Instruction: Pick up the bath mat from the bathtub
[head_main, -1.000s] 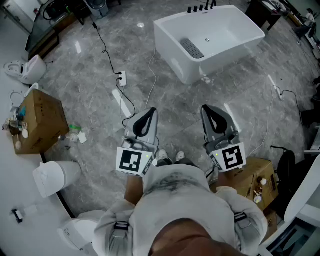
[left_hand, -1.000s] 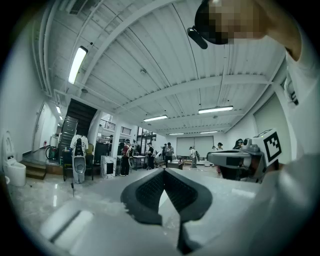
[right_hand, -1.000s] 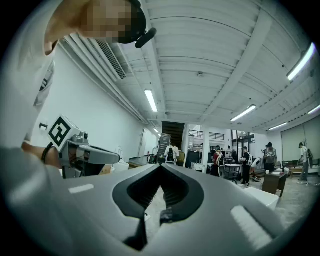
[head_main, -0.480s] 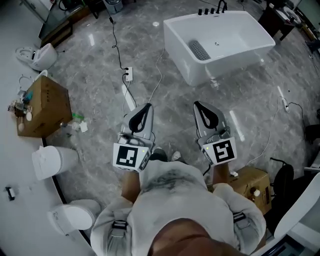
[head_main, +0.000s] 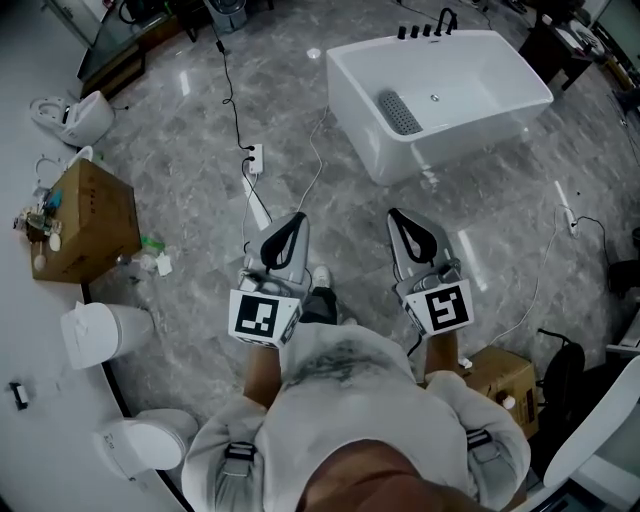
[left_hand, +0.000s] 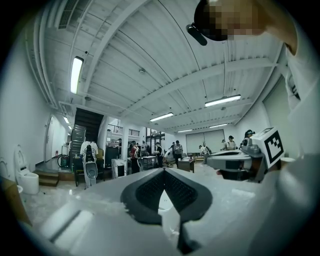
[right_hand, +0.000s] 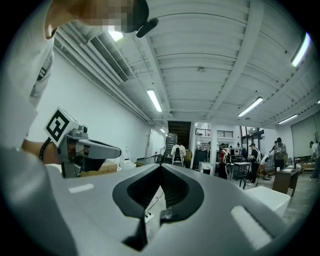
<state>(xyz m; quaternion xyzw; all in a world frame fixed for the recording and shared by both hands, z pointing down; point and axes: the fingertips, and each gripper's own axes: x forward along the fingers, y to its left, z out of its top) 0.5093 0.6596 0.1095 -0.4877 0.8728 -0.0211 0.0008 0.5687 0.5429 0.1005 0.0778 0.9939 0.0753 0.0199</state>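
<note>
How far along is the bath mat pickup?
Done: nothing; the grey ribbed bath mat lies inside the white freestanding bathtub. In hand: nothing; the left gripper and right gripper are both shut and empty, held above the grey marble floor, well short of the tub. Left: approach, open a gripper, grasp the mat, lift it out.

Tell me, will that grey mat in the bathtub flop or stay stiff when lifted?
Probably floppy: the bath mat looks thin and lies flat on the bathtub floor. Its dotted texture hints at rubber, so likely light.
</note>
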